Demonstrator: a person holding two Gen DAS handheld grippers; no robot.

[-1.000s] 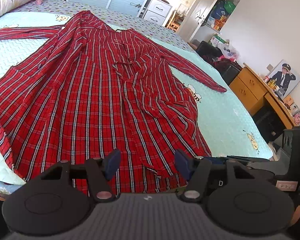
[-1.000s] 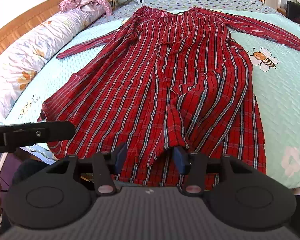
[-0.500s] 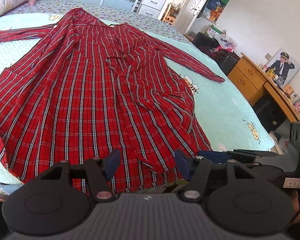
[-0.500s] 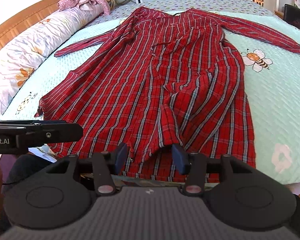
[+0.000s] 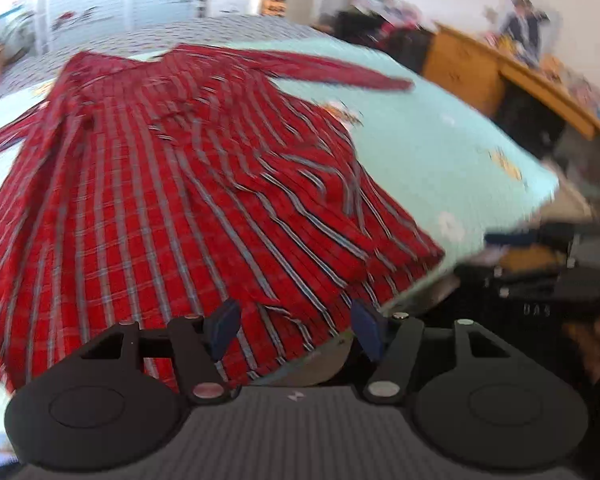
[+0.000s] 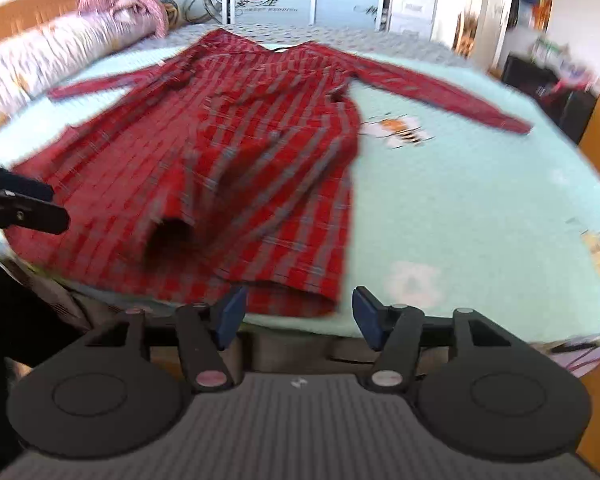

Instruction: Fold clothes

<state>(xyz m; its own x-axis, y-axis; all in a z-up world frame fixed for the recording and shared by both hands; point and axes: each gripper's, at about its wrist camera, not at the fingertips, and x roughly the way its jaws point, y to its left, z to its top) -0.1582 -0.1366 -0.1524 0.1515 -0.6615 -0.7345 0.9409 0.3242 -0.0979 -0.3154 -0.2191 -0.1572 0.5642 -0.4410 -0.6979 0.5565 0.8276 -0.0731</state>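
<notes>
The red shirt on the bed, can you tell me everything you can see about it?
The red shirt is a long, checked garment with thin pale stripes, in what looks like soft woven cloth. It lies spread out and a bit wrinkled on the light green bed cover, collar at the far end and hem at the near edge. Both long sleeves stretch out sideways. A loose front panel is rumpled along the middle. Both pictures are blurry. No pad touches it: the left gripper and right gripper stand open at the hem.
</notes>
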